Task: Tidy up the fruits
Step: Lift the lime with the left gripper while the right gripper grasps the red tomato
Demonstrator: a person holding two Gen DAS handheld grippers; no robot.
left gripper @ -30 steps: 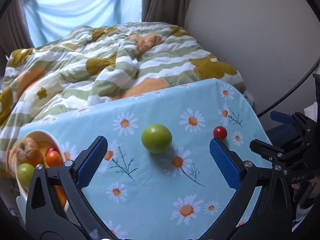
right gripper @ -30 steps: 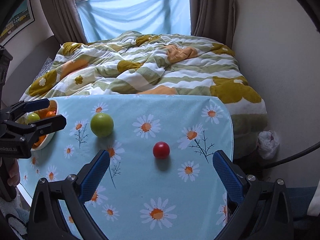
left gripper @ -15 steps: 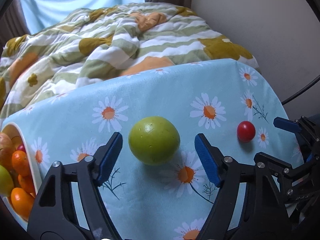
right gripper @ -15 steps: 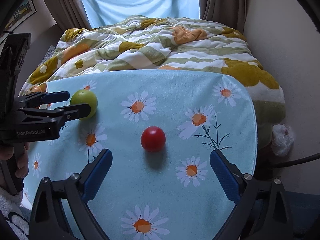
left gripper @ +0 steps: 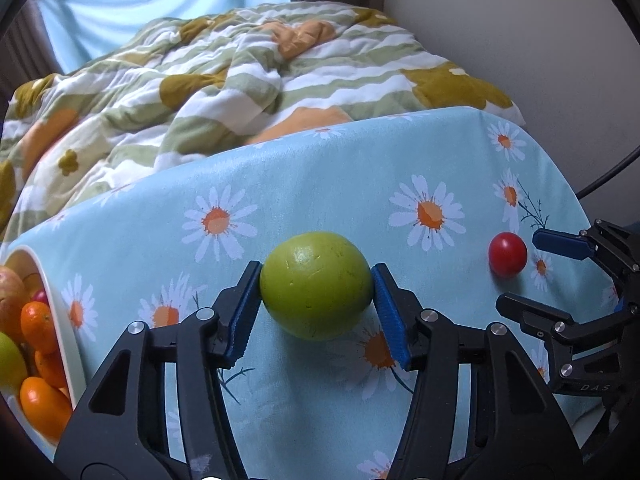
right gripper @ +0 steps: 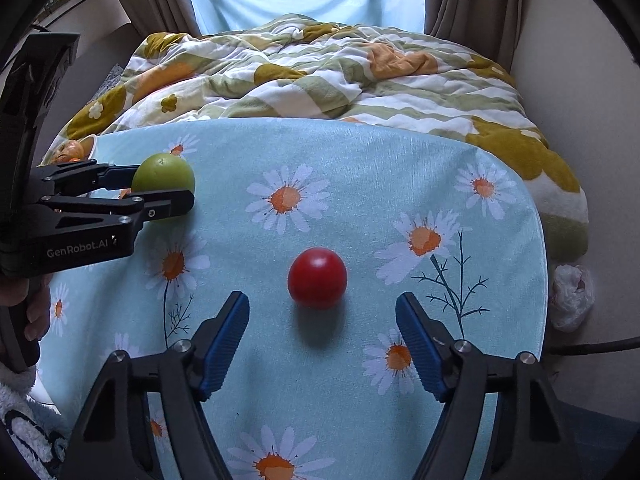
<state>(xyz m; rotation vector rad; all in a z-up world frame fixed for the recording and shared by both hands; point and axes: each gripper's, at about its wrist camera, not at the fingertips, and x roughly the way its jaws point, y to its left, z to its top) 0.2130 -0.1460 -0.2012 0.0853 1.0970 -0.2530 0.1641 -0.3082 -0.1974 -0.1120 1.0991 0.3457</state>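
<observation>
A green apple (left gripper: 316, 285) lies on the daisy tablecloth (left gripper: 320, 184). My left gripper (left gripper: 317, 292) is shut on it, both blue pads touching its sides; it also shows in the right wrist view (right gripper: 164, 178). A small red fruit (right gripper: 317, 278) lies mid-table just ahead of my right gripper (right gripper: 322, 328), which is open with its pads to either side and short of it. In the left wrist view the red fruit (left gripper: 507, 255) sits at the right, by the right gripper's fingers (left gripper: 560, 240). A white bowl (left gripper: 56, 300) at the left holds oranges, an apple and other fruit.
A rumpled green, white and orange quilt (right gripper: 320, 68) lies on the bed beyond the table's far edge. A wall (left gripper: 540, 20) stands to the right. A white plastic bag (right gripper: 572, 296) lies on the floor past the table's right edge.
My left gripper moved forward around the green apple and closed on it. My right gripper moved closer to the red fruit and narrowed, still open.
</observation>
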